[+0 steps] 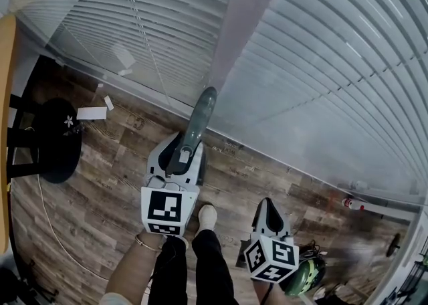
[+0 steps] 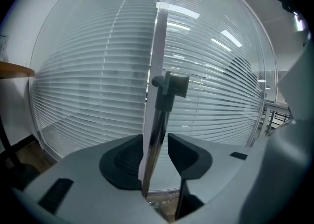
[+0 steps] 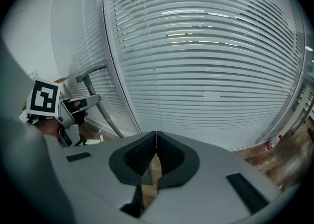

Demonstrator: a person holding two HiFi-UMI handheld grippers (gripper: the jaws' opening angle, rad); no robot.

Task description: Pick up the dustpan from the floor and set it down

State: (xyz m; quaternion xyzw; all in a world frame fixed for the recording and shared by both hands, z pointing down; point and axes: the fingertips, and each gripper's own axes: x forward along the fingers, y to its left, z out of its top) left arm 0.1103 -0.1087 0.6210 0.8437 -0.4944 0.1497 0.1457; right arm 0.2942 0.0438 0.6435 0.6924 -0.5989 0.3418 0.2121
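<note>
Metal dustpan handle (image 2: 161,115) stands between spread fingers of left gripper (image 2: 155,138), near blinds (image 2: 221,70); right gripper (image 3: 156,135) fingers pressed together.

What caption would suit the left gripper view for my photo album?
The left claw, dustpan handle between its jaws, facing white window blinds.

Dustpan handle (image 1: 198,118) stands between the left gripper's (image 1: 181,155) jaws, blinds (image 1: 321,63) right behind it. Stool (image 1: 57,140) off left, right gripper (image 1: 268,205) to the right.
</note>
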